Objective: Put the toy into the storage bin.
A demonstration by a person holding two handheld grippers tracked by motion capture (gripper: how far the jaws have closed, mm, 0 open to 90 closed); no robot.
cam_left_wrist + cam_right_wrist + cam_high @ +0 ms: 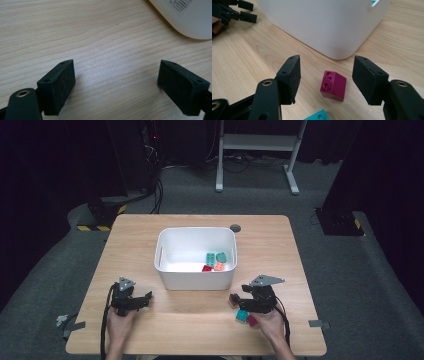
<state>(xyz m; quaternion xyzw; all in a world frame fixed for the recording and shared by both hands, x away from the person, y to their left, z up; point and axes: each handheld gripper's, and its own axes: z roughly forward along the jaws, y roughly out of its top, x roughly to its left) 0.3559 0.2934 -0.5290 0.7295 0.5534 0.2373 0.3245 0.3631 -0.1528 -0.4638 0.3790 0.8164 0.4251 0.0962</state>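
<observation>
Sorting bricks into the white bin, which sits mid-surface, far of both my hands.

Done so far, judging by how things lie: four bricks are in the bin, clustered at its right side: two green ones, an orange one and a red one.

Left to do: three bricks lie on the wooden surface, near-right of the bin. A magenta sloped brick sits closest to the bin's near-right corner, apart from its wall. A teal brick and another dark red brick lie just near of it, close by my right hand.

My right hand-held gripper is released, jaws spread with the magenta sloped brick between them; the pads stand clear of it on both sides, so nothing is grasped yet. The brick sits studs up on the surface.

My left hand-held gripper is released too, jaws wide, nothing between them but bare wood, a corner of the bin at far right of its view. It rests near-left of the bin.

Estimate: a little over half done. Next pick is probably the magenta brick.
</observation>
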